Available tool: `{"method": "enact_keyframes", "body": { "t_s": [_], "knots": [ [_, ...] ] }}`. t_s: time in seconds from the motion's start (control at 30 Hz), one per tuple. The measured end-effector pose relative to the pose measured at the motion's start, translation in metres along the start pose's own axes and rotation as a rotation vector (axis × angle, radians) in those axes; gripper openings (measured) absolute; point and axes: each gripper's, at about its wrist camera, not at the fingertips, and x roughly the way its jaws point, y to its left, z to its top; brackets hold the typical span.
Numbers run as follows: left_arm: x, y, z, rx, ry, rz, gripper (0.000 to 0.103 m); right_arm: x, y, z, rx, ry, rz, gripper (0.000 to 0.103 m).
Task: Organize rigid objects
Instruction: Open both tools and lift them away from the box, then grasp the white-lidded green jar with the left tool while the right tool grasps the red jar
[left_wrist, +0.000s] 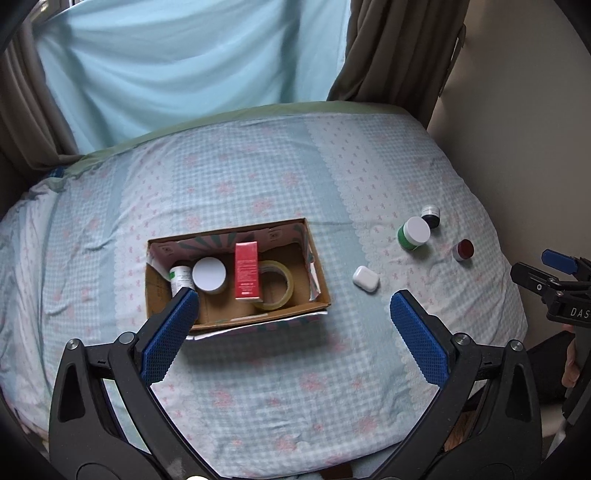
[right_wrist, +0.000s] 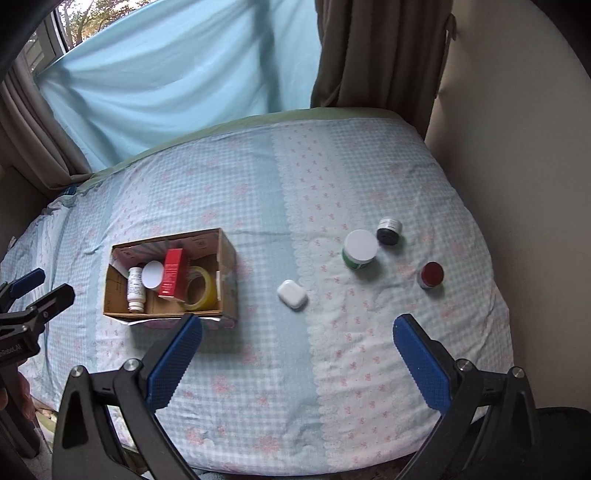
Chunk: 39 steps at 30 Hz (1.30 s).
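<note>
Gingham bedding (left_wrist: 258, 177) carries everything. From the left wrist, the cardboard box (left_wrist: 317, 280) lies just ahead of the left gripper (left_wrist: 291, 306), whose jaws stand wide apart, empty.

From the right wrist, the white earbud case (right_wrist: 292, 294) lies loose ahead, slightly left, its long axis diagonal, toward the bed's near edge; the right gripper (right_wrist: 297, 328) is nearer, spread wide, holding nothing.

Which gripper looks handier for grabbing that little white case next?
Probably the right gripper: the white case lies just ahead between its open fingers. The left gripper is also open but sits nearer the box.
</note>
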Motion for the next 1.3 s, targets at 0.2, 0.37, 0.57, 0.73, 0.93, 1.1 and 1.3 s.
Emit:
{"method": "enact_keyframes", "body": {
  "t_s": [0.2, 0.37, 0.57, 0.73, 0.93, 1.1, 1.3],
  "knots": [
    [0.014, -0.077, 0.004, -0.028, -0.032, 0.001, 0.103, 0.009, -0.081, 0.010, -0.026, -0.026, 0.012, 0.103],
    [0.040, -0.132, 0.011, -0.053, -0.032, -0.037, 0.103, 0.026, -0.132, 0.016, -0.082, -0.037, -0.013, 0.103],
    [0.090, -0.186, 0.017, 0.014, -0.019, -0.052, 0.103, 0.056, -0.179, 0.013, -0.060, -0.037, -0.010, 0.103],
    [0.154, -0.220, 0.020, 0.092, -0.027, -0.089, 0.103, 0.098, -0.203, 0.001, -0.064, -0.059, -0.065, 0.103],
    [0.254, -0.255, 0.013, 0.179, -0.003, -0.136, 0.103, 0.161, -0.233, -0.016, 0.011, -0.087, -0.055, 0.103],
    [0.327, -0.279, -0.001, 0.254, 0.009, -0.149, 0.103, 0.218, -0.249, -0.028, 0.032, -0.094, -0.067, 0.103],
    [0.387, -0.297, -0.006, 0.268, 0.004, -0.144, 0.099, 0.274, -0.258, -0.033, 0.025, -0.084, -0.074, 0.099]
  ]
}}
